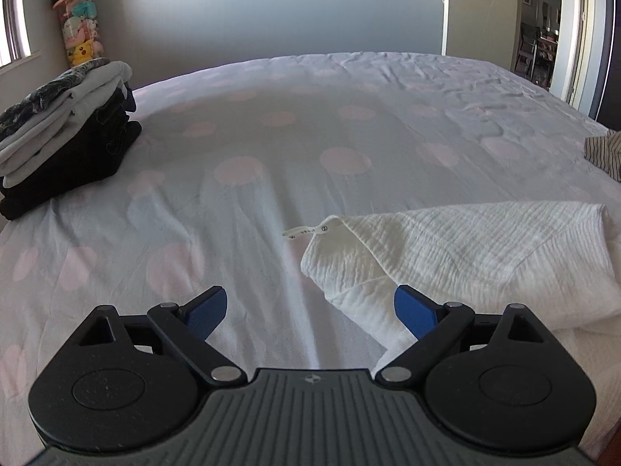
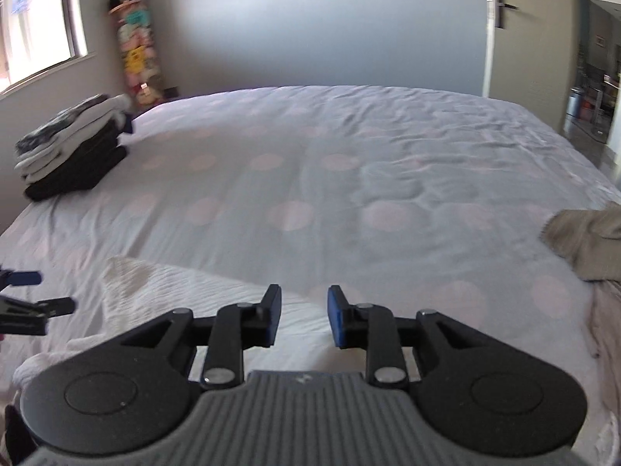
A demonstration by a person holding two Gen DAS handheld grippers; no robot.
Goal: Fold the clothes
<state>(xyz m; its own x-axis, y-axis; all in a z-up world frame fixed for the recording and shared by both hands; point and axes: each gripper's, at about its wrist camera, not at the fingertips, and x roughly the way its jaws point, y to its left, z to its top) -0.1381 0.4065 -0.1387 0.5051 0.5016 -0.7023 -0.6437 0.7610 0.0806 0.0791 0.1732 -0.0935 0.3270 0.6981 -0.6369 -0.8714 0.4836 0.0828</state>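
Both tongs, left (image 1: pixel 310 310) and right (image 2: pixel 304 316), gaping, empty; one white garment (image 1: pixel 465 256); one folded stack (image 1: pixel 66 132).

White garment (image 1: pixel 485 256) right of the left jaws: near edge hidden behind gripper body. Striped cloth (image 1: pixel 605 151) cut by frame edge. Right view motion-blurred; care tag (image 1: pixel 306 230) print illegible.

Pale grey wall (image 1: pixel 271 11), daylit window (image 2: pixel 35 23) at left, polka-dot bed (image 1: pixel 271 136), open door (image 1: pixel 481 7) at right
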